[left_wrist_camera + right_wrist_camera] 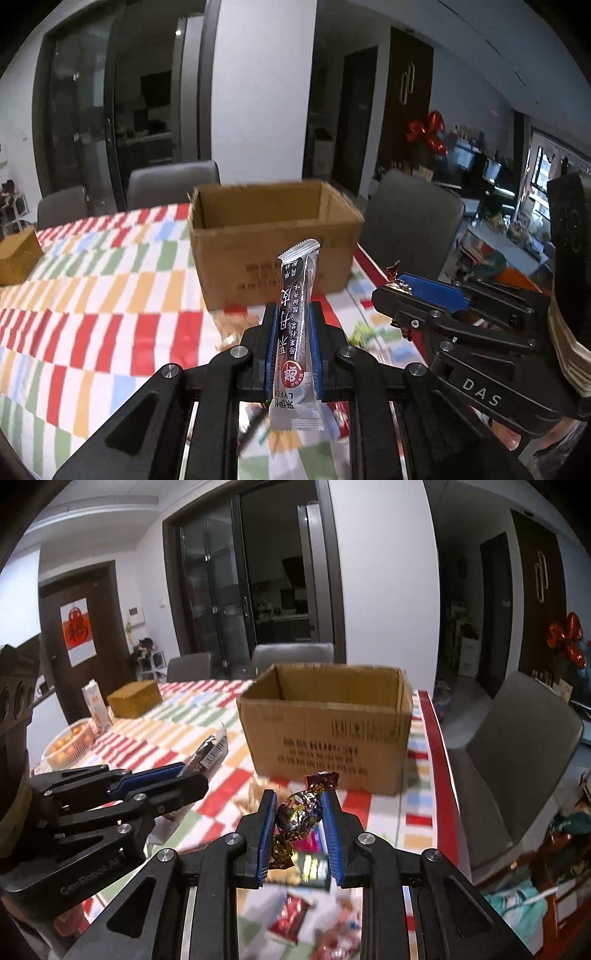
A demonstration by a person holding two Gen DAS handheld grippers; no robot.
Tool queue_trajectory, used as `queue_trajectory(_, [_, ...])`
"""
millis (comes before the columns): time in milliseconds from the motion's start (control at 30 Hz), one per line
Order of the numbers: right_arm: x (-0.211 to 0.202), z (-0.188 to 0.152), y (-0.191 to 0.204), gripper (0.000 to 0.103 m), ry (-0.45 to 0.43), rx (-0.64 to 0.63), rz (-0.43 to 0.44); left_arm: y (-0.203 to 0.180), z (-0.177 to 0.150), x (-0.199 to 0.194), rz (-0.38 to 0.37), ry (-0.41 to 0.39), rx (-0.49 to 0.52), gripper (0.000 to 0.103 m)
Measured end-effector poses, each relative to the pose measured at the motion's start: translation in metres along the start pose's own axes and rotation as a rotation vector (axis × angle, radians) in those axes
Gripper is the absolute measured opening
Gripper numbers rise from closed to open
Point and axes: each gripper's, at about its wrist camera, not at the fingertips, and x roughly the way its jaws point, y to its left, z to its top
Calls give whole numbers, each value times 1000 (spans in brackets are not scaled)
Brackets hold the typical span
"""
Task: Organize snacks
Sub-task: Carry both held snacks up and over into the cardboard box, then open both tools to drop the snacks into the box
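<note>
Checkered cloth in red, green and orange covers the table [92, 280], with an open cardboard box [273, 243] standing ahead of both my tools. My left gripper [293, 325] is clamped on a long silver snack stick [295, 314], held upright above the cloth. My right gripper [300, 812] pinches a foil-wrapped candy [299, 808] just short of the box. Loose snacks blur underneath.

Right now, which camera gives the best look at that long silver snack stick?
The left wrist view: the silver snack stick stands upright between the left gripper fingers, centred, its printed front readable. The right wrist view shows only its tip poking out beyond that gripper at the left, seen sideways, barcode side showing.
</note>
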Motion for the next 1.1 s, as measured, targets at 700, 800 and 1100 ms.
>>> queue_trajectory(700, [69,120,-26,26,-5,8,-10,39,109,52,23,-7,4,17])
queue_trajectory(800, [86,130,-33,26,21,25,-10,44,119,68,6,22,-11,17])
queue_trajectory(1100, [136,142,-56,26,107,65,-47,61,133,124,-28,123,-43,17])
